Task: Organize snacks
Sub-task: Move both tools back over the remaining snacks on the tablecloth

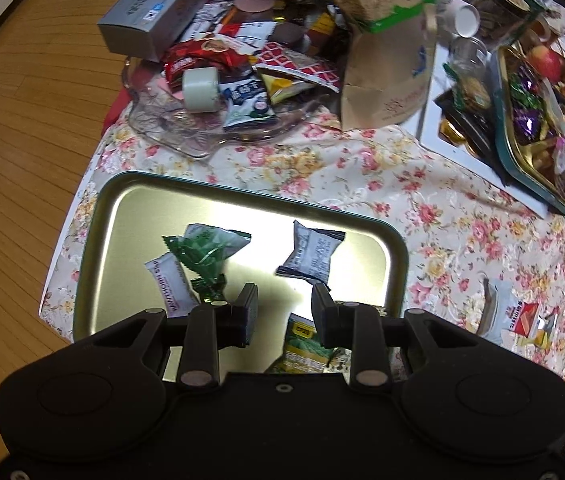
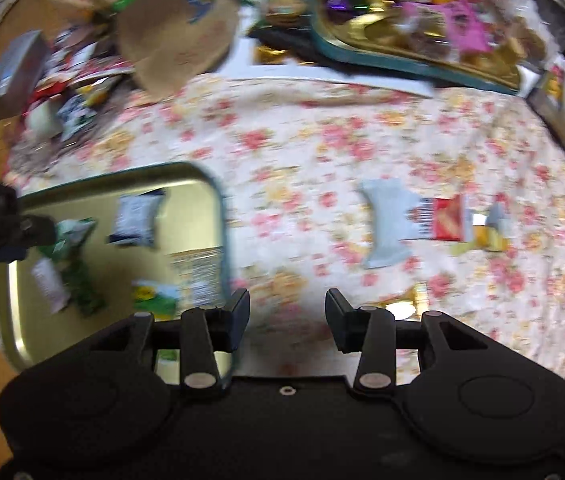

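A gold metal tray (image 1: 130,216) lies on the floral cloth and holds several snack packets: a green one (image 1: 206,250), a white one (image 1: 172,284), a grey-black one (image 1: 314,254) and a yellow-green one (image 1: 302,350). My left gripper (image 1: 284,312) is open and empty above the tray's near side. My right gripper (image 2: 287,322) is open and empty over the cloth, right of the tray (image 2: 206,178). A grey-and-red wafer packet (image 2: 414,224) lies on the cloth ahead of it. A small gold-wrapped sweet (image 2: 406,306) lies by the right finger. The right view is blurred.
A glass dish (image 1: 186,136) piled with snacks, a grey box (image 1: 154,12) and a brown paper bag (image 1: 386,60) stand at the back. A second tray (image 1: 522,168) of sweets and apples is at the right. Wood floor (image 1: 22,160) lies left of the table.
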### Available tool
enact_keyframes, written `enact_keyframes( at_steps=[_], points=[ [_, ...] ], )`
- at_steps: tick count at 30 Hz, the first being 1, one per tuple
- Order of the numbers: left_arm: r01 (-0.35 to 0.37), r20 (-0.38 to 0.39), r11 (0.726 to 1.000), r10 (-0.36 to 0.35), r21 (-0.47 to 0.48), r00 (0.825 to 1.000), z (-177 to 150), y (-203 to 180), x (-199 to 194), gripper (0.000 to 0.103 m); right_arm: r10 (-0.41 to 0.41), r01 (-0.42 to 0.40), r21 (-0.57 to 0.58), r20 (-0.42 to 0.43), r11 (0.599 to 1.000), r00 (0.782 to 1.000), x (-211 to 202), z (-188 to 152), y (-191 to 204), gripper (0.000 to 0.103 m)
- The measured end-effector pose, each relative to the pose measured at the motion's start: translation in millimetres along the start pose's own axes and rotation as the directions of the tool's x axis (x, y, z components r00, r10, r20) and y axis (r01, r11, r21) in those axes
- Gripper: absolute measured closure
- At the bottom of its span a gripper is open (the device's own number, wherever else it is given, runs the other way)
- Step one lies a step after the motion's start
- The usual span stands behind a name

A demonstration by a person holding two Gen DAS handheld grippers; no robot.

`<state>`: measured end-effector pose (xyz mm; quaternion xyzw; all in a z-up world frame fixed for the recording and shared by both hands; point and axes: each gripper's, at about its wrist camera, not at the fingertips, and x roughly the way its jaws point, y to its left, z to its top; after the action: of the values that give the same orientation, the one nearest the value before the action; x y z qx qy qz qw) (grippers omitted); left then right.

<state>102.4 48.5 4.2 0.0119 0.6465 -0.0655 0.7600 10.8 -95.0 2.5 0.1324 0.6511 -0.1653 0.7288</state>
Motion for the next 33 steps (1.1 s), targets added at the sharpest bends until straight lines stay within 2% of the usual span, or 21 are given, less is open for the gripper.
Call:
enact_keyframes(
  at_steps=[3,8,12,16,18,20,22,26,27,30,33],
  points=[
    [0.001,0.003,1.0,-0.001,0.024,1.0,-2,-11,-1,0.064,-0.083,0.082,0.036,0.023,0.996,0.996,3,3,-23,0.06],
    [-0.002,0.017,0.998,0.001,0.063,1.0,-5,-31,-4,0.064,-0.184,0.183,0.025,0.037,0.983,0.982,15,5,-56,0.061],
    [0.004,0.015,0.994,-0.006,0.108,1.0,-8,-54,-4,0.063,-0.222,0.223,0.03,-0.017,0.974,0.975,31,3,-81,0.061],
    [0.017,0.015,0.987,-0.02,0.158,1.0,-12,-79,-6,0.064,-0.208,0.21,0.039,-0.061,0.977,0.976,40,-2,-102,0.064],
    [0.02,0.016,0.984,-0.023,0.179,1.0,-14,-90,-6,0.063,-0.207,0.208,0.041,-0.021,0.977,0.978,37,-5,-108,0.065],
    [0.021,0.015,0.981,-0.024,0.195,1.0,-15,-101,-6,0.063,-0.23,0.226,0.064,0.062,0.972,0.971,29,-9,-117,0.065],
    [0.024,0.01,0.977,-0.027,0.21,1.0,-16,-112,-6,0.063,-0.276,0.258,0.12,0.171,0.959,0.946,16,-13,-125,0.064],
    [0.025,0.001,0.969,-0.026,0.244,1.0,-21,-133,-3,0.064,-0.368,0.331,0.162,0.357,0.93,0.858,-6,-19,-135,0.064],
    [0.021,0.0,0.967,-0.022,0.256,1.0,-22,-138,-2,0.064,-0.362,0.327,0.157,0.37,0.932,0.855,-9,-17,-139,0.065],
    [0.013,-0.007,0.958,-0.011,0.286,1.0,-27,-153,2,0.064,-0.328,0.297,0.141,0.334,0.944,0.884,-11,-8,-154,0.066],
    [0.019,-0.022,0.951,-0.013,0.308,1.0,-31,-166,5,0.064,-0.266,0.234,0.144,0.269,0.961,0.926,-6,0,-171,0.075]
  ],
)
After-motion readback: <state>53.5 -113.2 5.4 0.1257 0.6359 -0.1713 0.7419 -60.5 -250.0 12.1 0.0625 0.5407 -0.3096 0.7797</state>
